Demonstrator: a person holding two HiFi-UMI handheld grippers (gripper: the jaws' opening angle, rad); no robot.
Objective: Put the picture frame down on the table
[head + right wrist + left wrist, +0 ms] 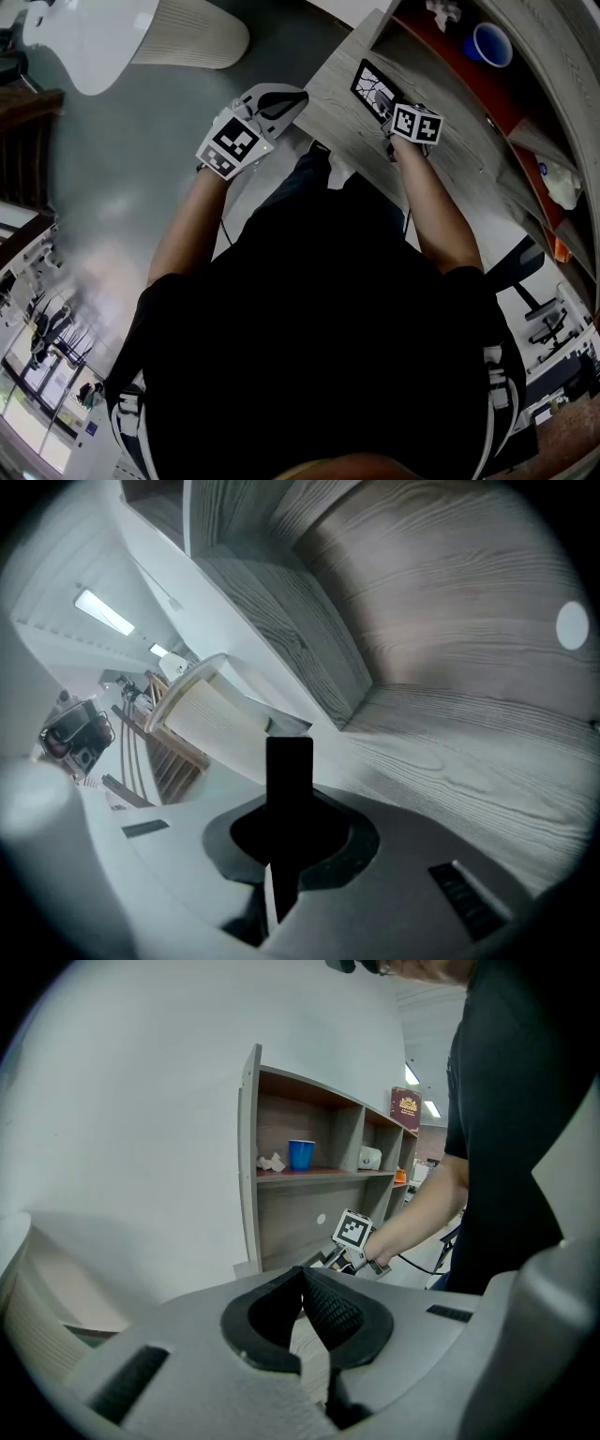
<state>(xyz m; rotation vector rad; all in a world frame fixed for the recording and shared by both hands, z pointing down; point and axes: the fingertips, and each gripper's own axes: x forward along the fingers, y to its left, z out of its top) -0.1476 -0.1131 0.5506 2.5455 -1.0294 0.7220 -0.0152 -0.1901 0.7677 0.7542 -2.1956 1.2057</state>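
The picture frame point(373, 87) is black-edged with a dark, white-veined picture that faces up in the head view. It is over the grey wood table point(450, 169), near the shelf unit; I cannot tell whether it touches the tabletop. My right gripper point(392, 114) is shut on its near edge. In the right gripper view the frame point(289, 782) shows edge-on as a black strip between the jaws. My left gripper point(292, 101) hovers at the table's left corner, apart from the frame. Its jaws point(305, 1277) are shut with nothing between them.
A grey shelf unit point(525, 122) runs along the table's far side, with a blue cup point(492, 44) and crumpled paper point(443, 12) on its red-brown shelf. A white chair point(141, 33) stands on the floor at the left. An office chair point(530, 281) is at the right.
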